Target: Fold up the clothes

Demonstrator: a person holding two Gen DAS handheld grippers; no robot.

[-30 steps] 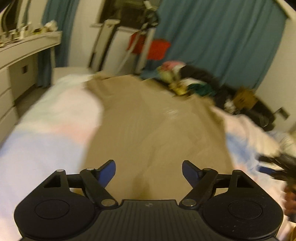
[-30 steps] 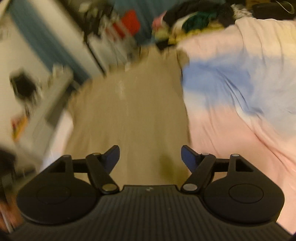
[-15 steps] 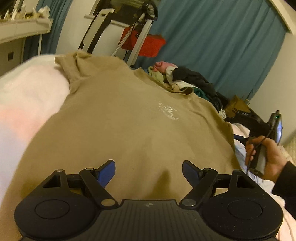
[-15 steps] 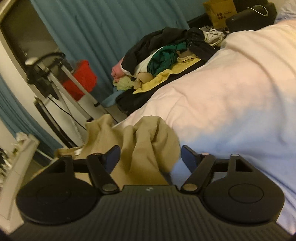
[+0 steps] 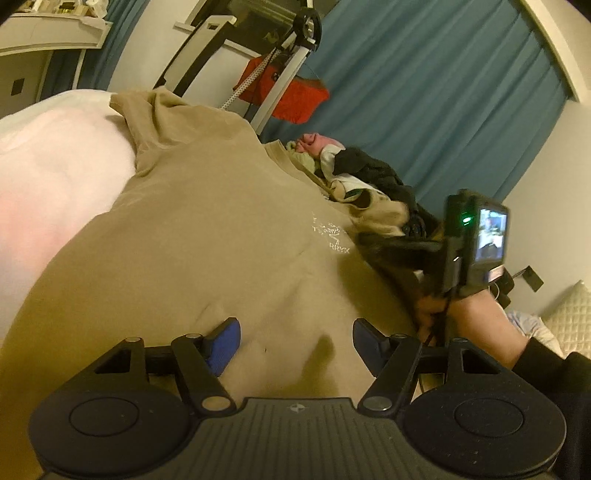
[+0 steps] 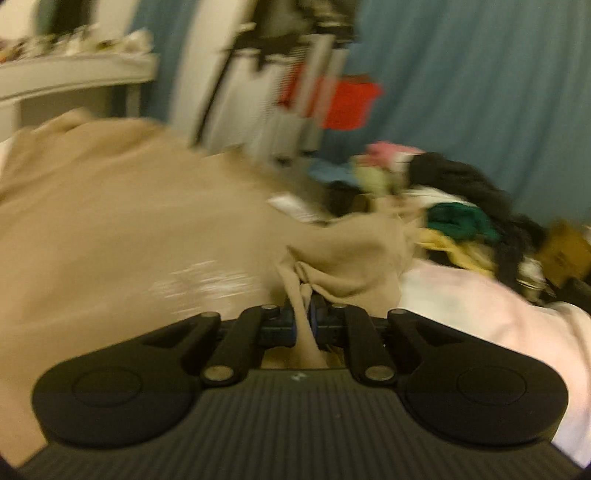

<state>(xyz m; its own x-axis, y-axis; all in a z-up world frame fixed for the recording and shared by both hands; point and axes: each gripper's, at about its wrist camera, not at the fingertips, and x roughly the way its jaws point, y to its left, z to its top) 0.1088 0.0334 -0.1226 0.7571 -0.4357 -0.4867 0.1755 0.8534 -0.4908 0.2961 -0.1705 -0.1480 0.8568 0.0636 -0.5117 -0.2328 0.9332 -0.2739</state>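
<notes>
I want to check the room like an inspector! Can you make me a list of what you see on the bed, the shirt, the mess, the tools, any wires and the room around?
Surface: bed with pale pink and white cover.
Job's things: tan shirt spread on bed, white chest logo up.
Clutter: heap of mixed clothes past the shirt.
Grippers: left tool open above shirt's lower part; right tool shut on bunched shirt fabric at its right sleeve side.
Cables: thin cord beside right hand.
Surroundings: blue curtain, red bag hung on a frame, white shelf.
</notes>
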